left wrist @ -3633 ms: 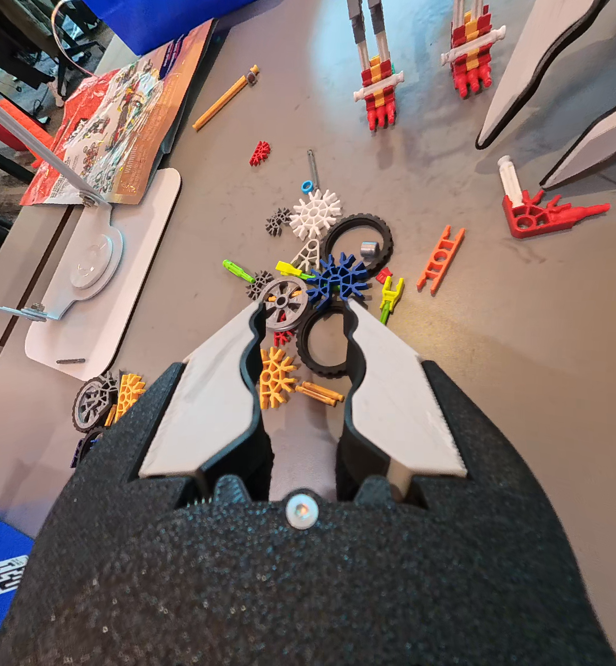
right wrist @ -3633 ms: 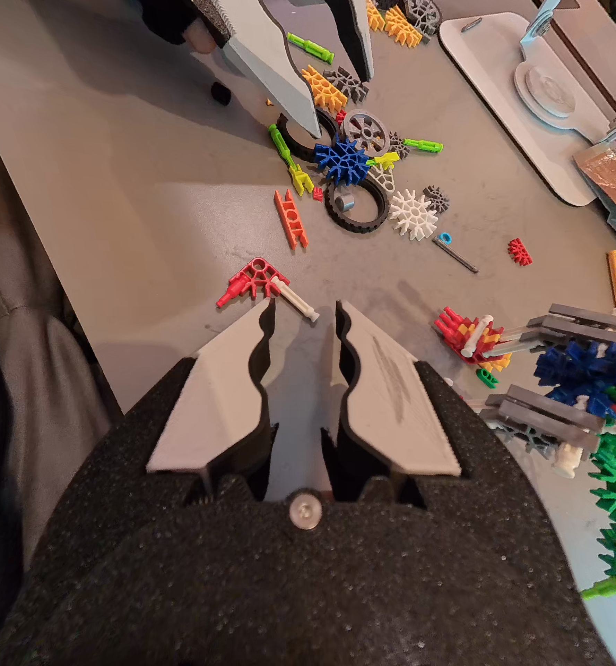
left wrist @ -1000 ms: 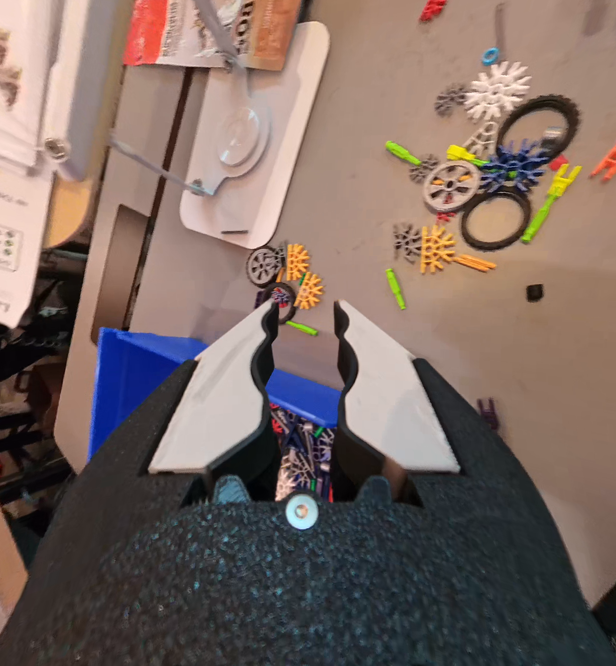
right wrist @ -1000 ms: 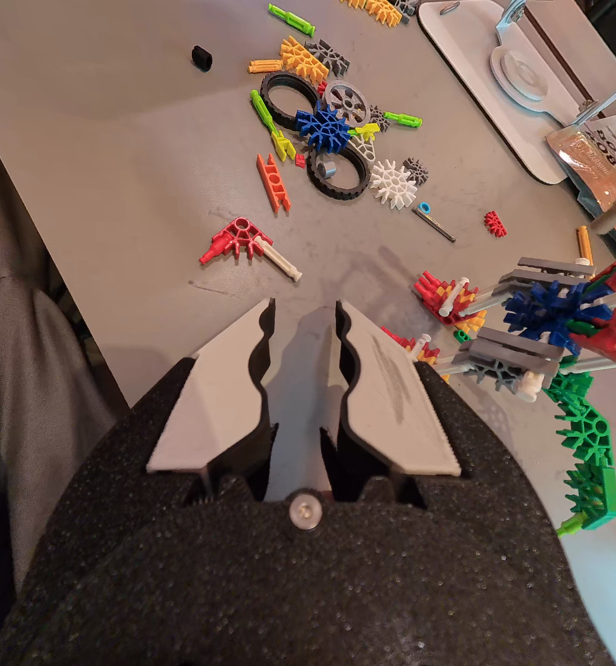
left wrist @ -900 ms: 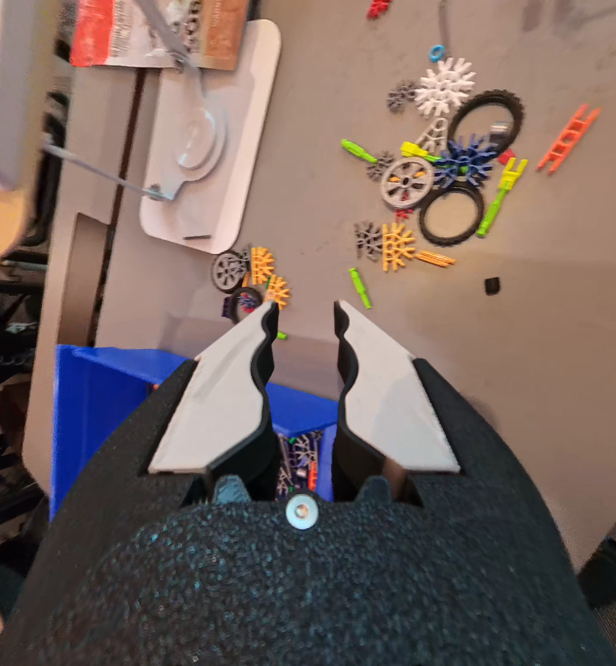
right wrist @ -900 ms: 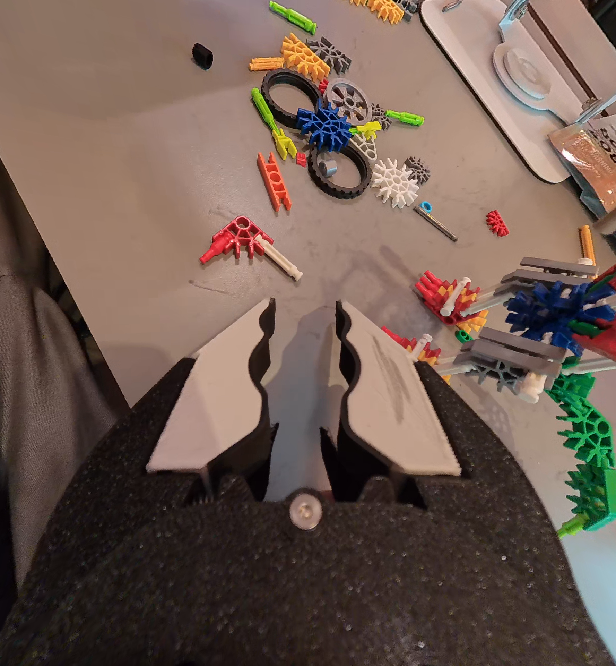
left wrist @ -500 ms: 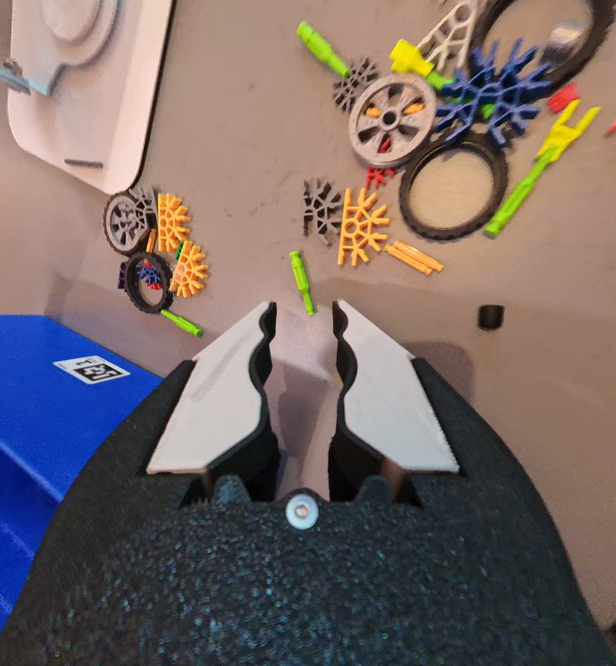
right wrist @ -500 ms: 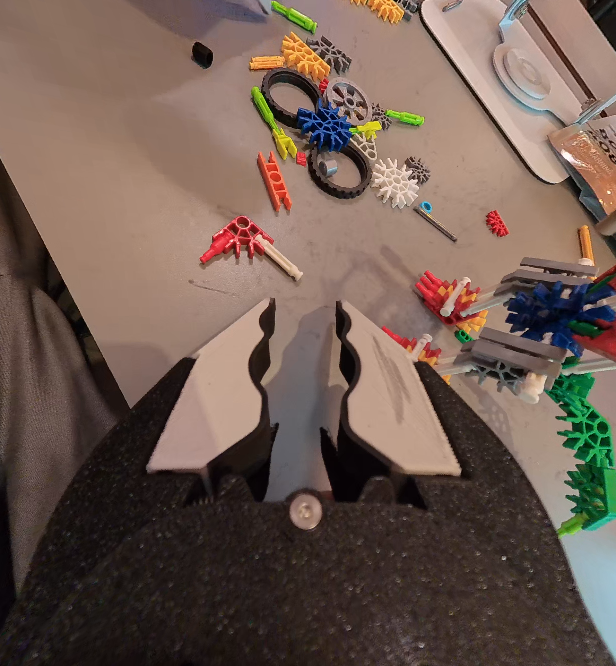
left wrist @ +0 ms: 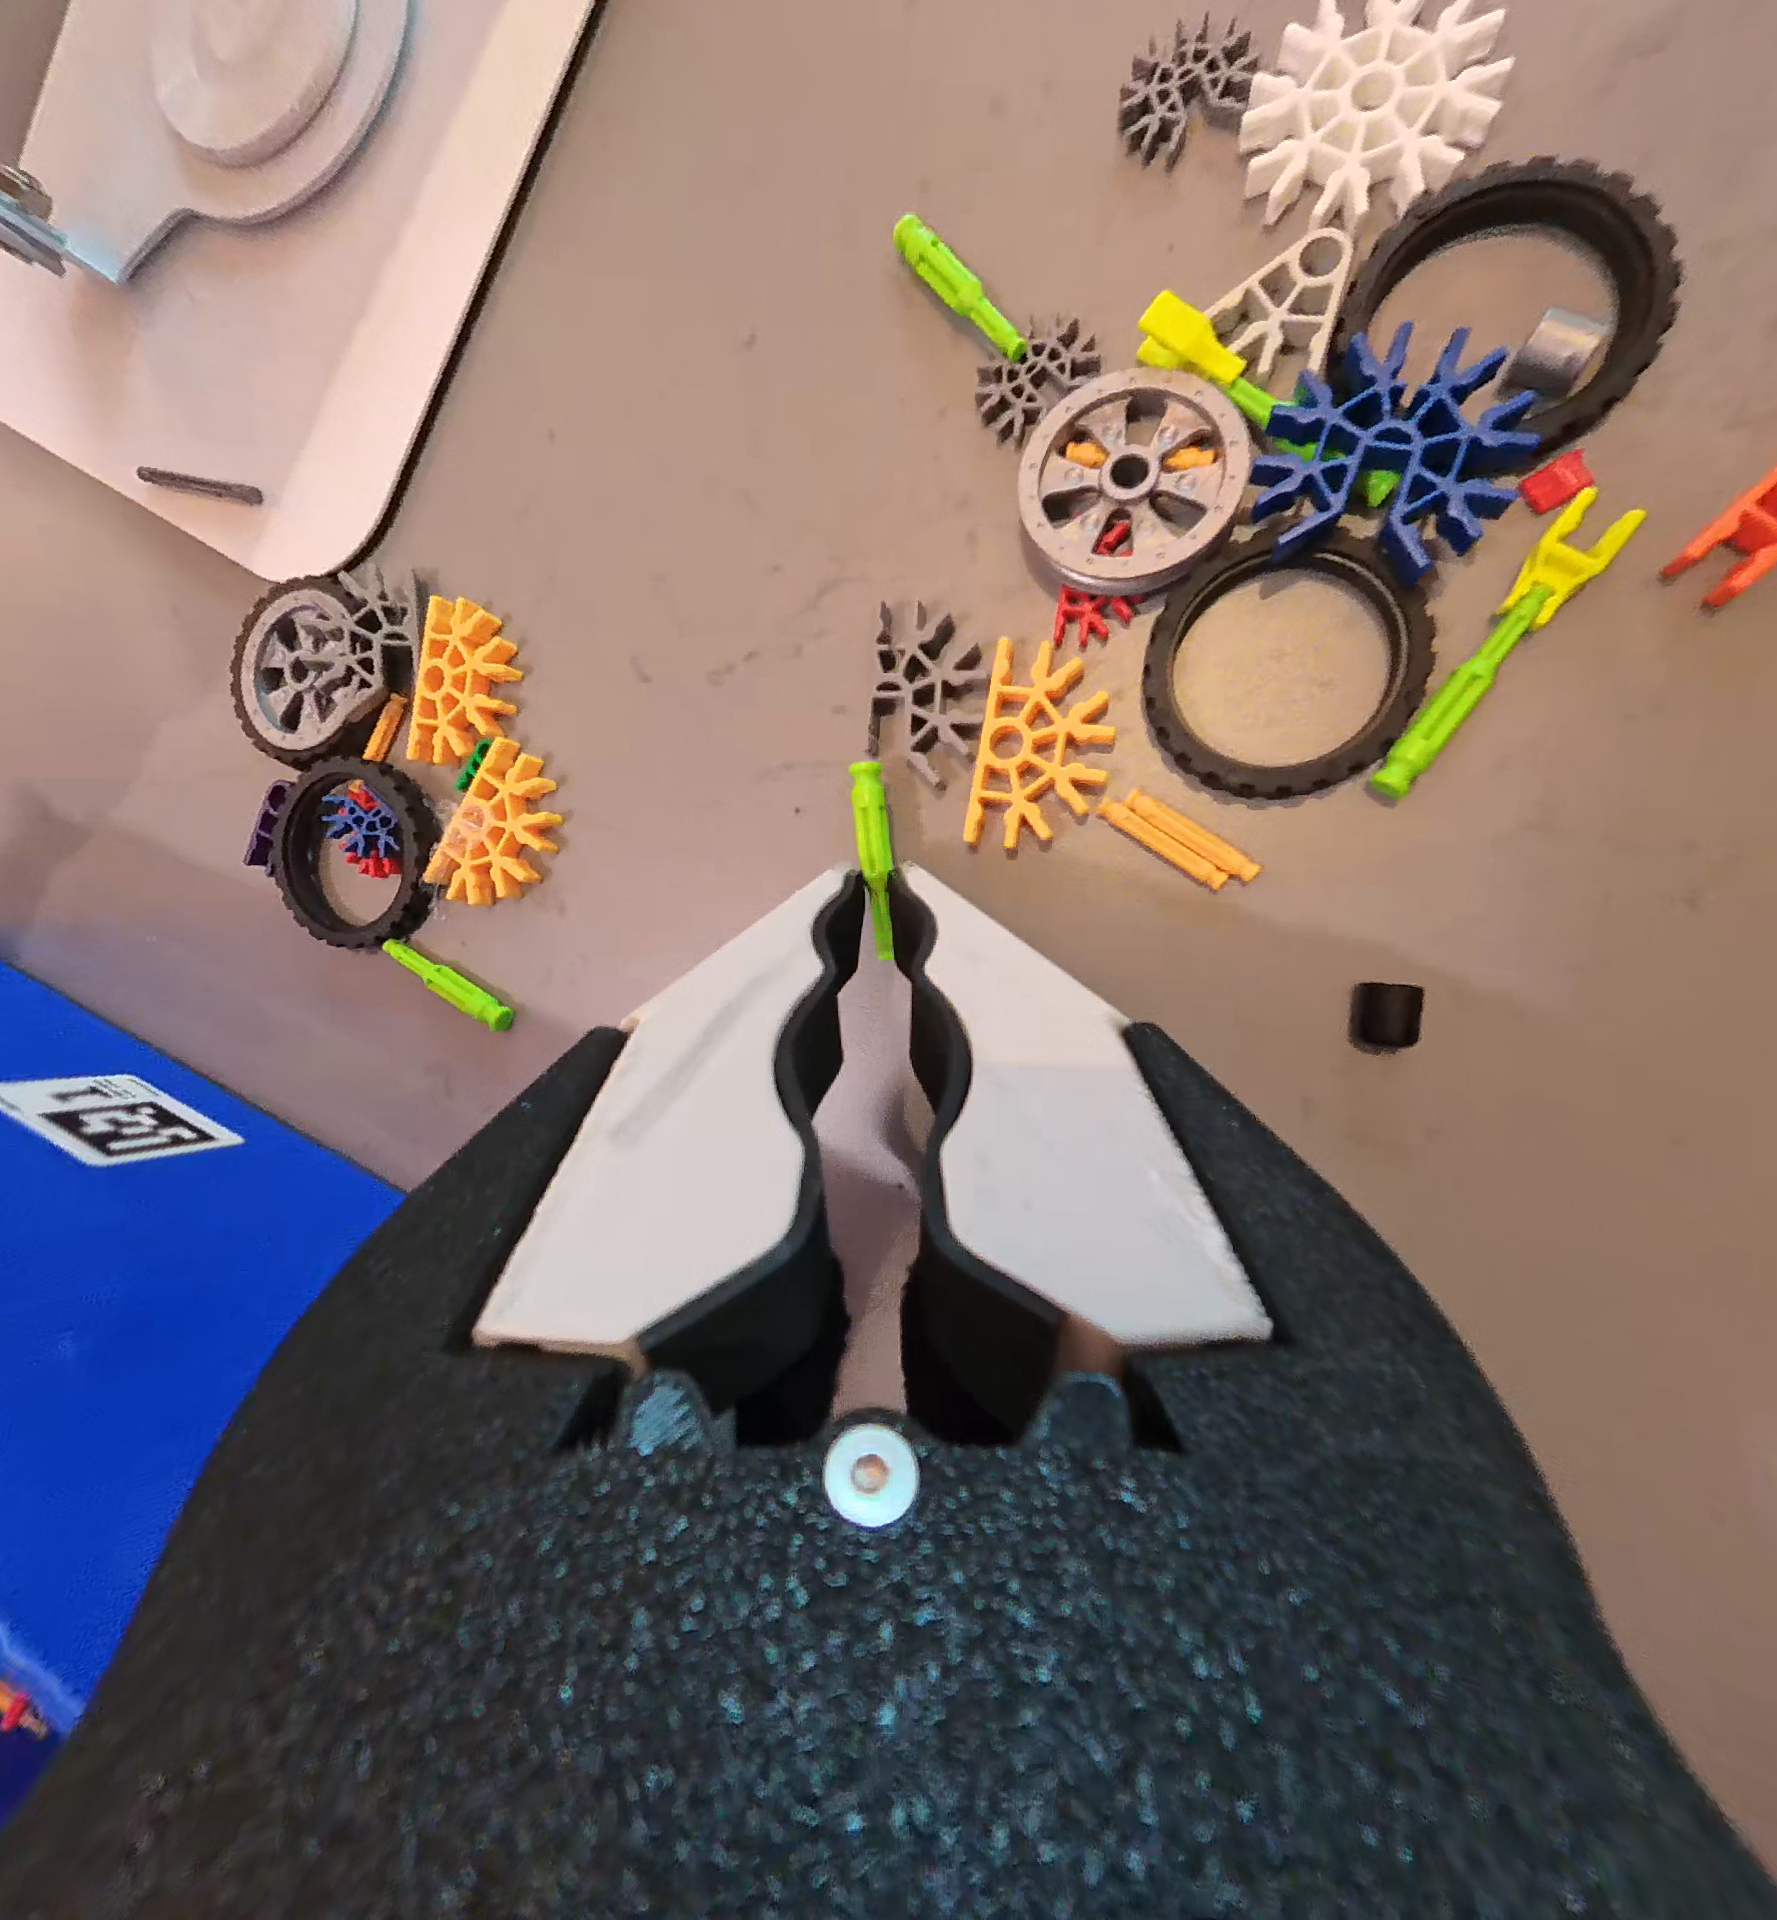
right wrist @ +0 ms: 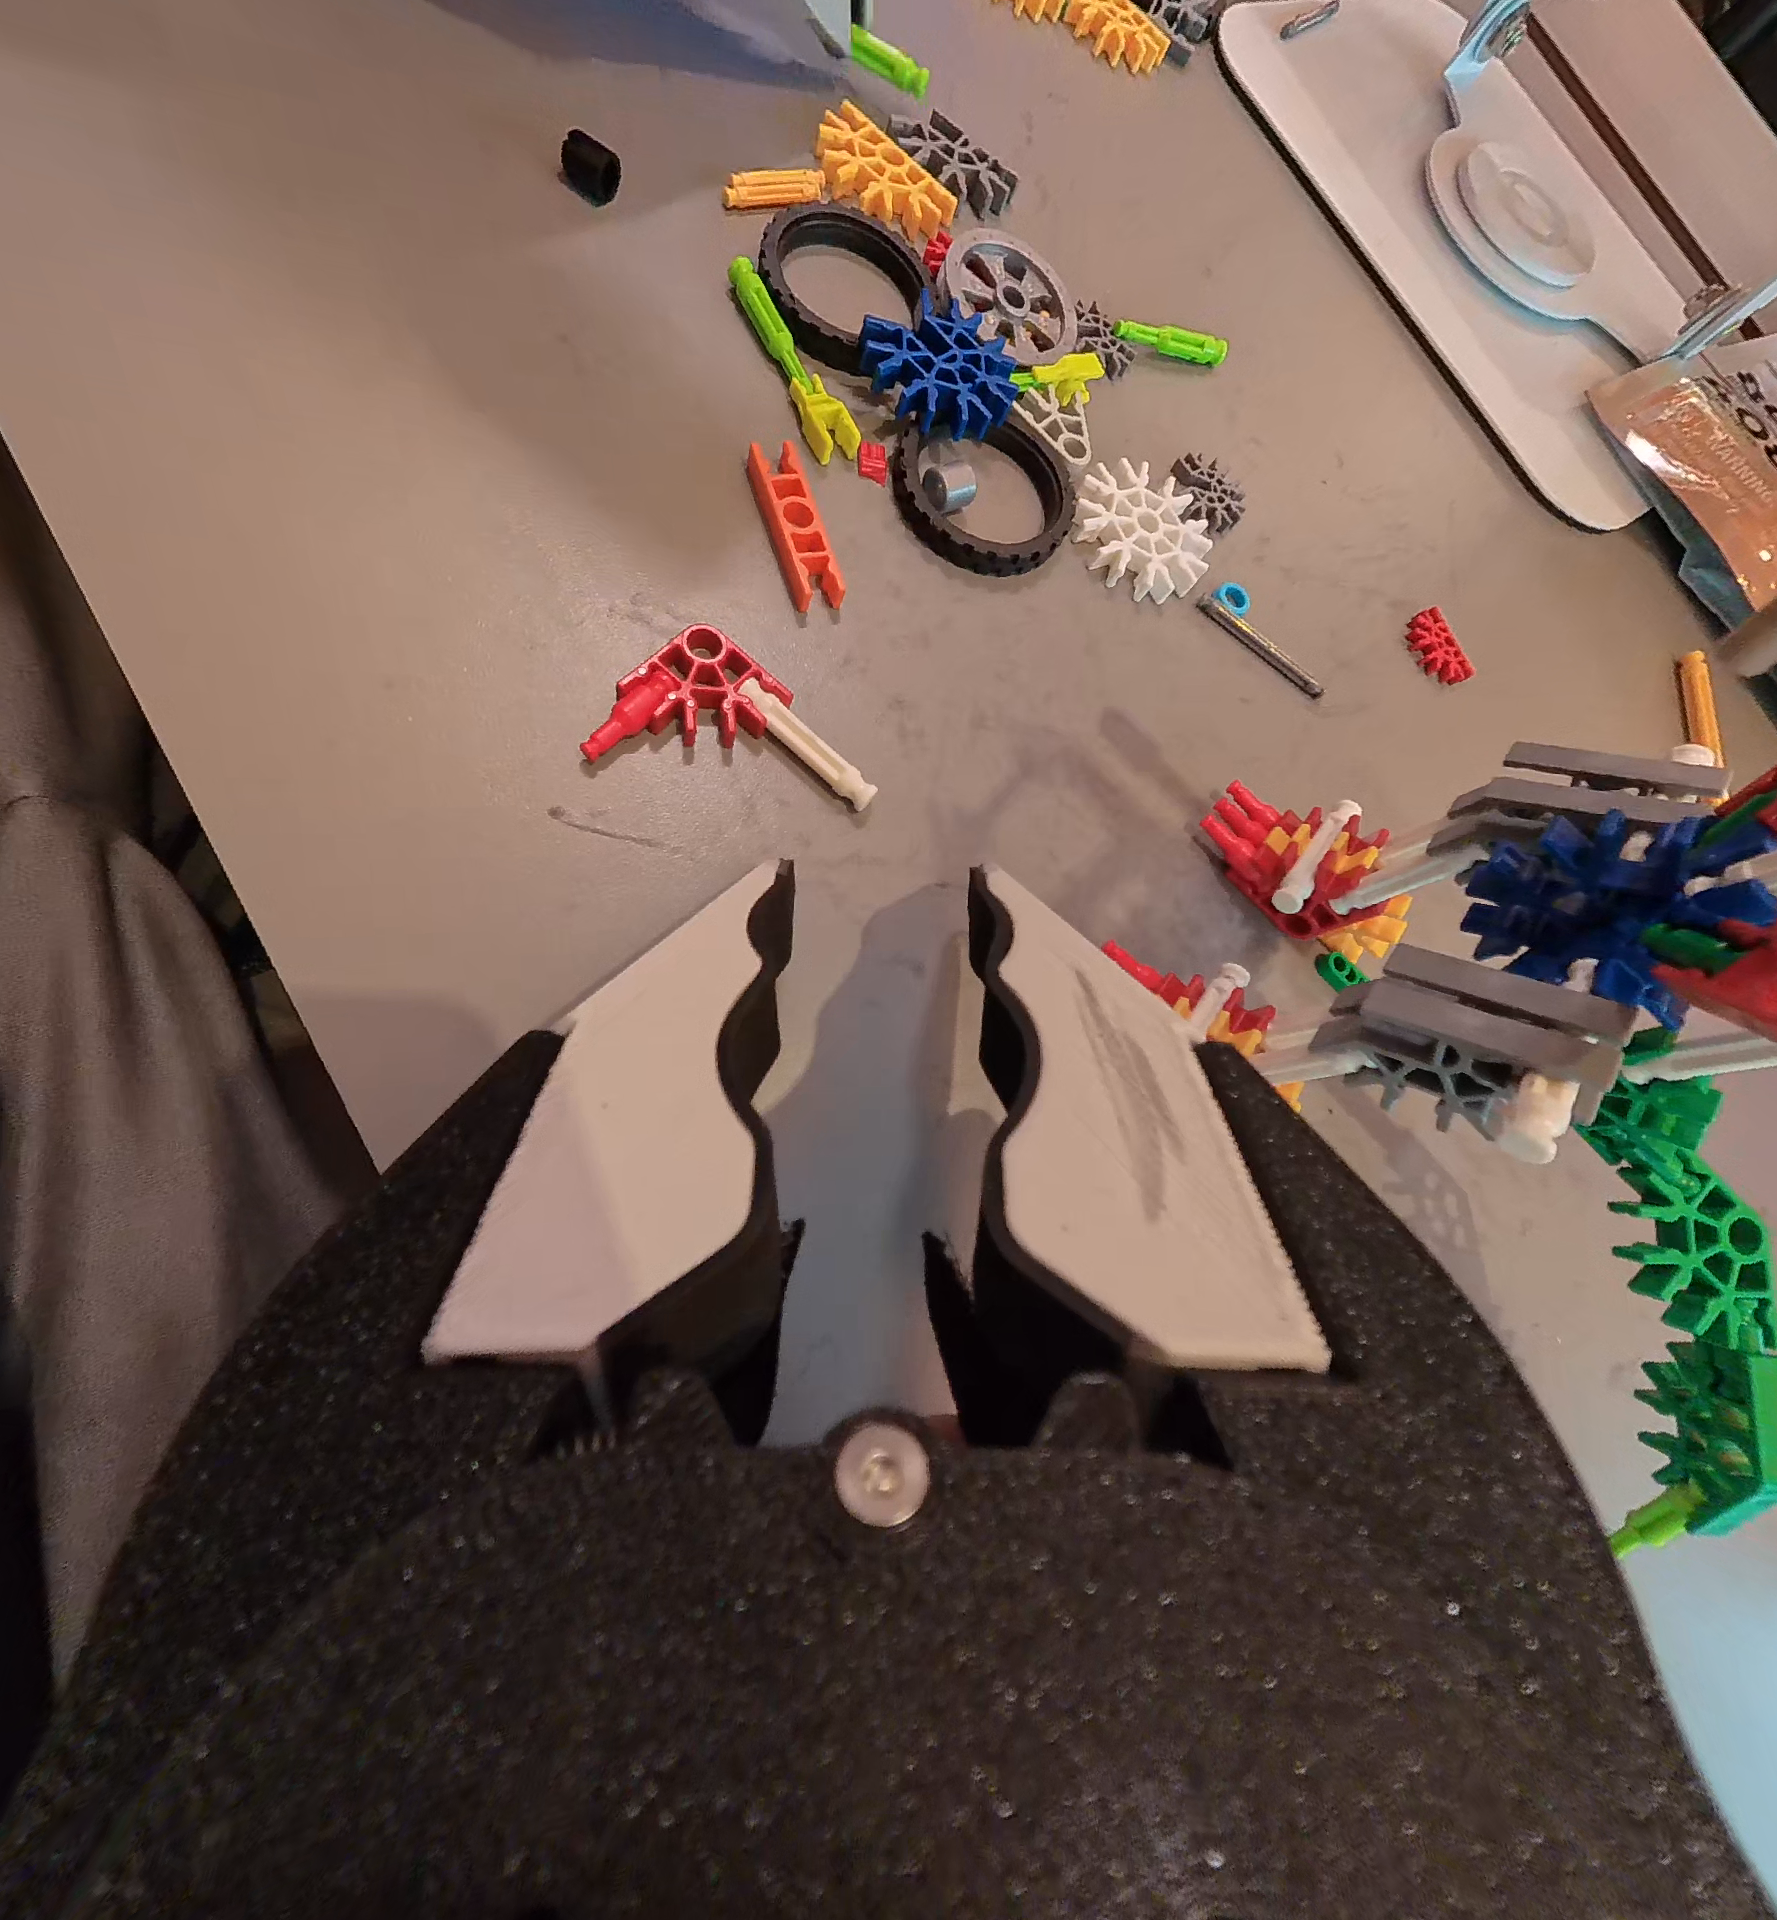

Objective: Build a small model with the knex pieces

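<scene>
My left gripper [left wrist: 879, 896] is down at the grey table and shut on the near end of a short green rod [left wrist: 870, 821], which sticks out past the fingertips. Just beyond it lie a grey connector [left wrist: 915, 686] and an orange fan connector [left wrist: 1035, 743]. My right gripper [right wrist: 879, 878] is open and empty above the table. Nearest to it is a red corner connector with a white rod [right wrist: 702, 681], just ahead and to the left. A built model of grey, blue, red and green parts [right wrist: 1611, 914] stands to its right.
A blue bin [left wrist: 84, 1299] sits at the left. A white base plate [left wrist: 240, 312] lies at the far left. Black tyres [left wrist: 1289, 675], a grey wheel [left wrist: 1133, 478] and a blue connector [left wrist: 1393, 457] form a pile. A small black cap [left wrist: 1386, 1013] lies at the right. The table edge and grey cloth [right wrist: 84, 1039] are at my right gripper's left. The tips of one gripper are about 25 centimetres away from the tips of the other. The left tips stand about 4 centimetres off the grey connector [left wrist: 915, 686]. It is also in sight in the right wrist view [right wrist: 957, 147].
My left gripper has swung from above the blue bin to the table, come down and shut on the green rod. My right gripper has stayed almost still and open.
</scene>
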